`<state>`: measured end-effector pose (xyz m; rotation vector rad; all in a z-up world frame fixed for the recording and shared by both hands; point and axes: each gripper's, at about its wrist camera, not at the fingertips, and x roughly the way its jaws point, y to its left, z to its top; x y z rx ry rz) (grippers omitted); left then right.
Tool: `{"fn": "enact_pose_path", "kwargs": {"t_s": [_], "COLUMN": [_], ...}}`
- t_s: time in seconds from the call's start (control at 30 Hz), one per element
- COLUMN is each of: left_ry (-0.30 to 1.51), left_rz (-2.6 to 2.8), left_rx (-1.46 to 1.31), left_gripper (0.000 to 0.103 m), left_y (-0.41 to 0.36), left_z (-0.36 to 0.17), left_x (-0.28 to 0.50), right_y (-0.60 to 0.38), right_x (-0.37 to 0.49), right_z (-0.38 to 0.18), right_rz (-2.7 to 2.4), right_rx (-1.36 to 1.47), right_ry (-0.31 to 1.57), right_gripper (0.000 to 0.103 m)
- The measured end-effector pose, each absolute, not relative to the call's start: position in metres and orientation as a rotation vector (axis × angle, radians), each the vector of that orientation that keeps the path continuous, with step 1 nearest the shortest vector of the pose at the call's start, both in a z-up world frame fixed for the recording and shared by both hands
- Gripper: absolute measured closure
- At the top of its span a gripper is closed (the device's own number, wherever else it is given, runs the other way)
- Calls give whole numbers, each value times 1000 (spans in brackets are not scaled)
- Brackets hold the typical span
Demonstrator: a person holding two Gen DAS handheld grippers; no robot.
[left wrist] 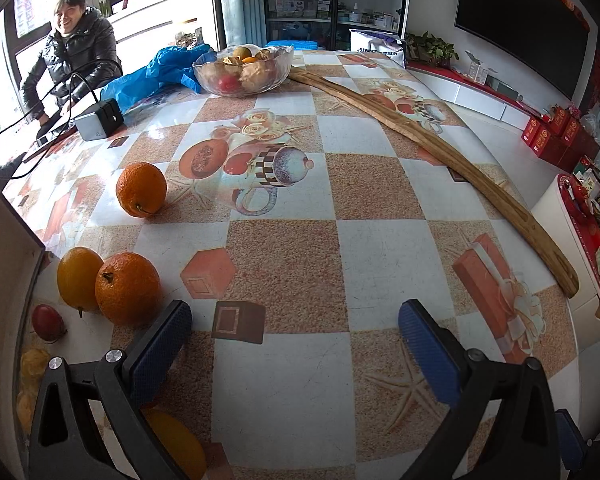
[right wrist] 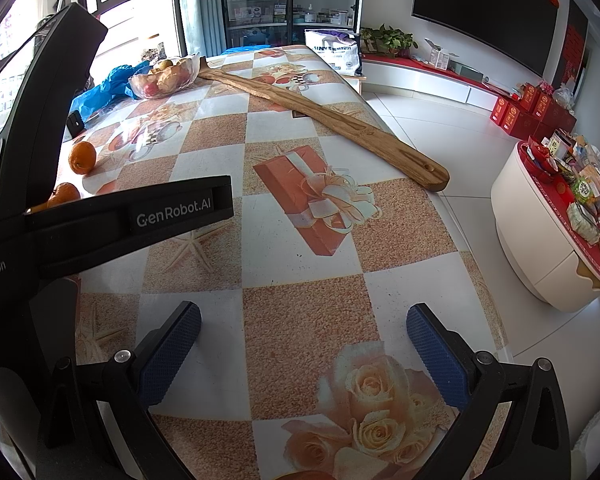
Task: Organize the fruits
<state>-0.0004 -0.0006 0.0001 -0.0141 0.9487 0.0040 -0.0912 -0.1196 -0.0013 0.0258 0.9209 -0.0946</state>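
Both the left hand-held gripper (left wrist: 296, 336) and the right hand-held gripper (right wrist: 304, 336) are released and empty above the surface (left wrist: 380, 260), and the nearest orange (left wrist: 127, 289), at the left beside a yellow fruit (left wrist: 78, 278), seems firm, round, light, so best pinched across its middle.

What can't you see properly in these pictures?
- Left wrist view: the yellow fruit near the bottom is partly covered by the left gripper.
- Left wrist view: the pale yellow lumps at the left edge are too blurred to name.
- Both views: the fruit piled in the glass bowl is too small to count.
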Motion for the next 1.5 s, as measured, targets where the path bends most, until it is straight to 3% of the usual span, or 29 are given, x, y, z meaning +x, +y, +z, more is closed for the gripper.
{"fn": "enact_pose_path", "kwargs": {"t_s": [1.37, 1.5], "left_ry": [950, 857], "left_rz": [1, 36], "left_rx": [-8, 11], "left_gripper": [0, 0], "left_y": [-4, 4], "left_z": [1, 23], "left_x": [1, -9], "right_y": [-119, -118], "right_x": [-92, -91], "right_z": [-1, -1], "right_rz": [-94, -89], "right_rx": [30, 30], "right_ry": [919, 919], "right_gripper": [0, 0]}}
